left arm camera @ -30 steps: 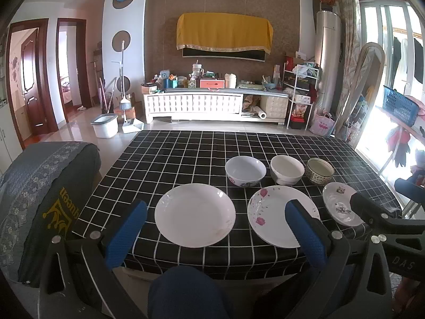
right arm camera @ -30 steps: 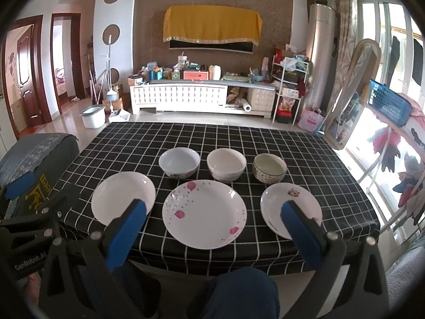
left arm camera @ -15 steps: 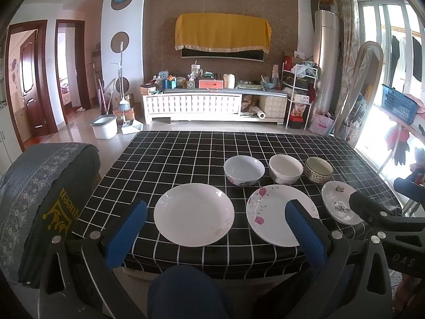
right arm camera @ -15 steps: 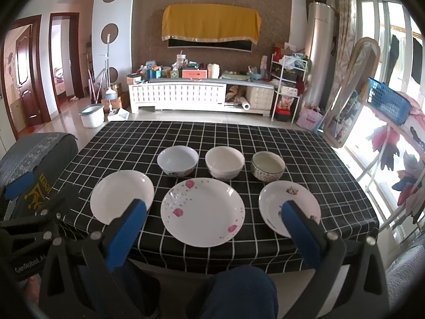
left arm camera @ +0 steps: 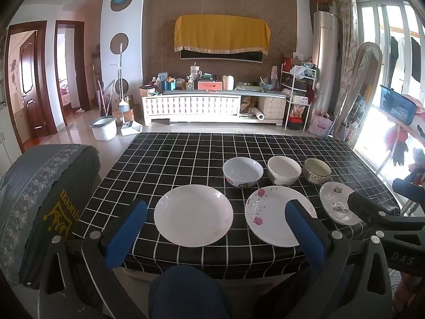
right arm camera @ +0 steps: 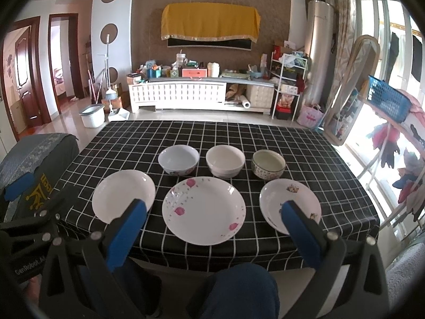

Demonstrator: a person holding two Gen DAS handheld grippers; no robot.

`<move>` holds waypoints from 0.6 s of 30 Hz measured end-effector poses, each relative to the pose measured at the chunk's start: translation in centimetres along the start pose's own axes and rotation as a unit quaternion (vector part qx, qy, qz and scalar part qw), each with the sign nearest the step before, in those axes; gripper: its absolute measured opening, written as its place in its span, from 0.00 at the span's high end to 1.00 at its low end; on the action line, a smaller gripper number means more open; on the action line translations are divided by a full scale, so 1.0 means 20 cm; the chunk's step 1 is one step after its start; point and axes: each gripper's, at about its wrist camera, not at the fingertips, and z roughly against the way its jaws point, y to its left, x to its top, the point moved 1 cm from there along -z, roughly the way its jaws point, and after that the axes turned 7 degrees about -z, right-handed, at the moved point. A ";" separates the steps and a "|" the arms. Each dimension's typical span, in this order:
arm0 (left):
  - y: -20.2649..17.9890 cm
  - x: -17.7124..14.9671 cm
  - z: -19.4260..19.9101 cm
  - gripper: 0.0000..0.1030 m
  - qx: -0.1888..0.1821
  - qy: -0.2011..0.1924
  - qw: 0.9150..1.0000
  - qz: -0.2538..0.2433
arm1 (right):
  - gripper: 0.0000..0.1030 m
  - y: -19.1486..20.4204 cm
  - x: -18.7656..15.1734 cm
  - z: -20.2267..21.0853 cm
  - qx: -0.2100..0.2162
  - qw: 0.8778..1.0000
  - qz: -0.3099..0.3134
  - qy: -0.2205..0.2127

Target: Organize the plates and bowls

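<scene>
Three plates lie in a row near the table's front edge: a plain white plate [left arm camera: 193,214] [right arm camera: 123,195], a pink-flowered plate [left arm camera: 276,216] [right arm camera: 204,209] and a smaller patterned plate [left arm camera: 336,202] [right arm camera: 289,204]. Behind them stand a white bowl with a floral base [left arm camera: 242,171] [right arm camera: 178,159], a plain white bowl [left arm camera: 284,170] [right arm camera: 225,160] and a speckled bowl [left arm camera: 317,170] [right arm camera: 268,164]. My left gripper [left arm camera: 215,234] hangs open in front of the white plate. My right gripper [right arm camera: 212,231] is open too, before the flowered plate. Neither touches anything.
The table carries a black checked cloth [left arm camera: 186,154]. A covered chair [left arm camera: 34,194] stands at the left, a person's knee [left arm camera: 186,289] below the front edge. A blue basket [right arm camera: 389,101] and hanging clothes are at the right by the window.
Both grippers have crept slightly closer to the table; the plates and bowls have not moved.
</scene>
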 end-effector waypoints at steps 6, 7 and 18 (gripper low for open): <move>-0.01 0.04 0.02 0.00 -0.001 -0.001 1.000 -0.007 | 0.00 -0.01 0.02 0.02 0.004 1.000 -0.003 0.002; -0.01 0.06 0.02 0.00 -0.002 -0.002 1.000 -0.006 | 0.00 -0.01 0.03 0.02 0.005 1.000 -0.004 0.002; 0.14 0.24 0.02 0.00 -0.008 -0.019 1.000 0.004 | 0.00 0.11 0.23 0.04 0.013 1.000 0.014 -0.014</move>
